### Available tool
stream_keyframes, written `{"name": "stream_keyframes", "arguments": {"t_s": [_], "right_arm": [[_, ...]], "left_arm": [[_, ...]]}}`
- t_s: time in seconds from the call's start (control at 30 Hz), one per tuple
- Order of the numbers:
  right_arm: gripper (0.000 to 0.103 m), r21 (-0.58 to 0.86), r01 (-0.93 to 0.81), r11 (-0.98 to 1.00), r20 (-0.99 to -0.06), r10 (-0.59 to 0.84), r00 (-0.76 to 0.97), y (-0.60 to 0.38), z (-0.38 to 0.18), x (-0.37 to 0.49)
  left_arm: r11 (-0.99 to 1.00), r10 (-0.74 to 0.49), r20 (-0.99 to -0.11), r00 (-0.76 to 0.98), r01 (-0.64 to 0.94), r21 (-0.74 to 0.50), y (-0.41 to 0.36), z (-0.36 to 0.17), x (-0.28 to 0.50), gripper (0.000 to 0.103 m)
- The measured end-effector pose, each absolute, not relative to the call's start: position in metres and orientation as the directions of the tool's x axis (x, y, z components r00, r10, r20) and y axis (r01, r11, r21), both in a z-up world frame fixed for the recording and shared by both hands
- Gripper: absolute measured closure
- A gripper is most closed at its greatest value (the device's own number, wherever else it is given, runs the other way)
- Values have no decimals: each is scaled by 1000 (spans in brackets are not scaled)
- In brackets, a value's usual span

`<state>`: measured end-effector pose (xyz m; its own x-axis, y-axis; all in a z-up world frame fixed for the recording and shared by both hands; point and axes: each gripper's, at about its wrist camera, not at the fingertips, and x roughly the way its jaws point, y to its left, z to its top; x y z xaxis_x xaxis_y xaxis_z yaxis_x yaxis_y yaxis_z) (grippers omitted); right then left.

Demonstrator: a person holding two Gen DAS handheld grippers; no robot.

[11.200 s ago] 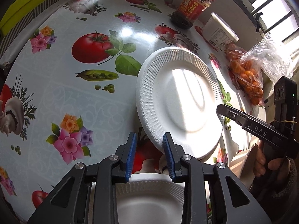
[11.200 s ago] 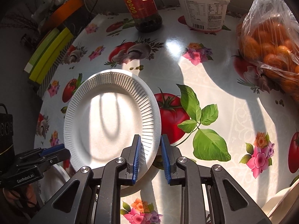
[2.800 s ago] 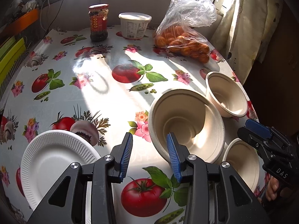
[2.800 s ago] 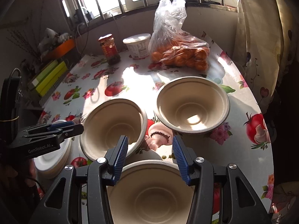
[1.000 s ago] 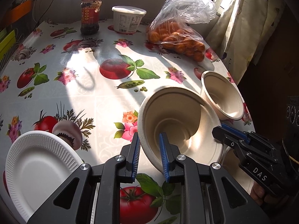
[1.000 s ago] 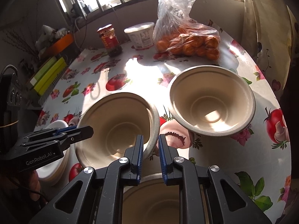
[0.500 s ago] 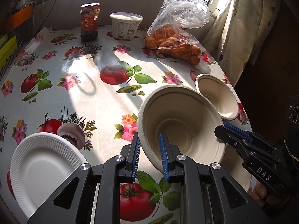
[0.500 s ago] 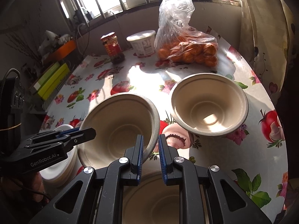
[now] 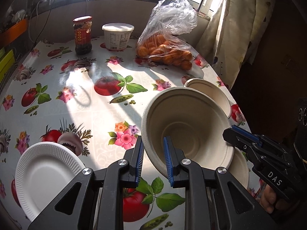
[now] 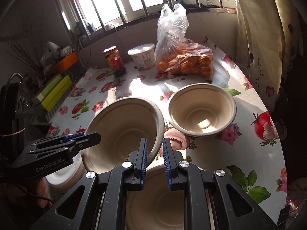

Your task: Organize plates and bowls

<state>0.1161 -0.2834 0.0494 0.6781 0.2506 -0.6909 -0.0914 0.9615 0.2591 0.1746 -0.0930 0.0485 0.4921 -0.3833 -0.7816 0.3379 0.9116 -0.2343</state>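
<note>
While we lift one bowl in both tools, these are the parts, largest first.
Counter (image 9: 80, 105): a flowered cloth, a jar, a tub and a bag of oranges at its far edge.
Held bowl (image 9: 191, 126): tilted and raised above the counter; we judge it mid-carry, to be nested in another bowl.
Next move: level it over a target bowl, lower, then let both grips go.
Left gripper (image 9: 153, 161): jaws clamped on the bowl's near rim.
Right gripper (image 10: 155, 156): jaws closed on the opposite rim.
Left view alone: white plate (image 9: 44, 174) showing its full face, near the counter's edge.
Right view alone: lower bowl (image 10: 159, 197) under our tool, far bowl (image 10: 201, 111) fully open.
</note>
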Motion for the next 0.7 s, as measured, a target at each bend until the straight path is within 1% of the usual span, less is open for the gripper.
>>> {"name": "stream_keyframes", "arguments": {"t_s": [0.3, 0.7], "right_arm": [[87, 257, -56, 965, -668, 219, 711, -293, 60, 92], [86, 257, 3, 966, -664, 175, 727, -308, 60, 65]], "left_arm": [[896, -401, -774, 489, 383, -222, -107, 56, 161, 81], [873, -428, -776, 463, 434, -223, -125, 52, 144, 81]]}}
